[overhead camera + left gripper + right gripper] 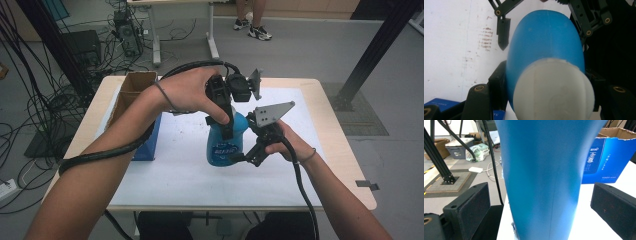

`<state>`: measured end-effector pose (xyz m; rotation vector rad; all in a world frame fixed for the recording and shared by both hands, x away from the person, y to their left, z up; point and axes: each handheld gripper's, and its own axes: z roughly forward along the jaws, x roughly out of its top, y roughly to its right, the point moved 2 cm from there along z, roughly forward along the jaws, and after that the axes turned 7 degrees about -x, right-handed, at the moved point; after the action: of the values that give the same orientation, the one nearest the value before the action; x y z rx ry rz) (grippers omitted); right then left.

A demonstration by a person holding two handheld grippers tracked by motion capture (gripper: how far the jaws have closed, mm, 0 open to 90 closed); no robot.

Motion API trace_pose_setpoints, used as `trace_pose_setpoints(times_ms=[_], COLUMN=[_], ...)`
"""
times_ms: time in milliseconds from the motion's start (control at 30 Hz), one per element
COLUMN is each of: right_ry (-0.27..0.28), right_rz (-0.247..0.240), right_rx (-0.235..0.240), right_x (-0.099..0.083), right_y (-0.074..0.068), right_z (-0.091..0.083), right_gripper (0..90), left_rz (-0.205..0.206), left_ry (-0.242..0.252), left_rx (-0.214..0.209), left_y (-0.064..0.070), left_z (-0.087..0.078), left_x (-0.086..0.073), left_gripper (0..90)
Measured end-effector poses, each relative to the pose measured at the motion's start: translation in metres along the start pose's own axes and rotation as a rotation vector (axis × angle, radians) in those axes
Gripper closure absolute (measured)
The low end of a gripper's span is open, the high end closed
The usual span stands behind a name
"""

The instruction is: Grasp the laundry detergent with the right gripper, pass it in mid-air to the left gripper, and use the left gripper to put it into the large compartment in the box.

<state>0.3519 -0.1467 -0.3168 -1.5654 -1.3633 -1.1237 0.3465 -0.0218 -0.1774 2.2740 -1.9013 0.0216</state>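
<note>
A blue bottle (227, 144) with a white cap (554, 92) stands upright on the white mat (175, 170). My left gripper (227, 125) comes down from above, and its jaws press both sides of the bottle (546, 37) just below the cap, shut on it. My right gripper (246, 154) is low at the bottle's right side. In the right gripper view its pads (469, 206) stand wide apart, and the blue body (544, 170) sits between them with a gap on each side. One finger of the right gripper (503, 33) shows beyond the bottle in the left gripper view.
A blue carton (146, 137) with an open cardboard top stands left of the bottle; the right gripper view also shows the carton (602, 157). The mat covers a wooden table (345, 165). Cables, a desk and a person's legs lie beyond the far edge.
</note>
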Motion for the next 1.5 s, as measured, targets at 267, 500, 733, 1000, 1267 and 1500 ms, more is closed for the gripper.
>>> trace_pose_setpoints(times_ms=[267, 500, 733, 1000, 1267, 1500], right_ry=[-0.008, -0.023, -0.056, -0.142, -0.283, -0.413], right_rz=[0.005, 0.006, 0.006, 0.012, 0.013, 0.021], right_rx=[0.003, 0.003, 0.004, 0.000, -0.010, -0.024], right_x=[0.000, 0.000, 0.000, -0.001, -0.004, -0.011], right_y=[0.001, 0.001, 0.002, 0.003, 0.006, 0.009], right_z=[-0.001, -0.002, -0.004, -0.009, -0.018, -0.025], right_gripper=[2.9, 3.0, 3.3, 4.1, 5.9, 5.9], left_rz=[-0.013, -0.020, -0.019, -0.032, -0.043, -0.055], left_ry=[0.005, 0.002, 0.004, 0.014, 0.018, 0.029], left_rx=[0.000, 0.002, 0.003, -0.010, -0.009, -0.003], left_y=[-0.001, -0.001, 0.000, -0.004, -0.006, -0.007], left_z=[-0.002, -0.003, -0.002, -0.004, -0.007, -0.009], left_x=[-0.001, -0.003, -0.003, -0.005, -0.006, -0.009], left_gripper=[37.8, 37.8, 37.8, 37.8, 37.8, 37.8])
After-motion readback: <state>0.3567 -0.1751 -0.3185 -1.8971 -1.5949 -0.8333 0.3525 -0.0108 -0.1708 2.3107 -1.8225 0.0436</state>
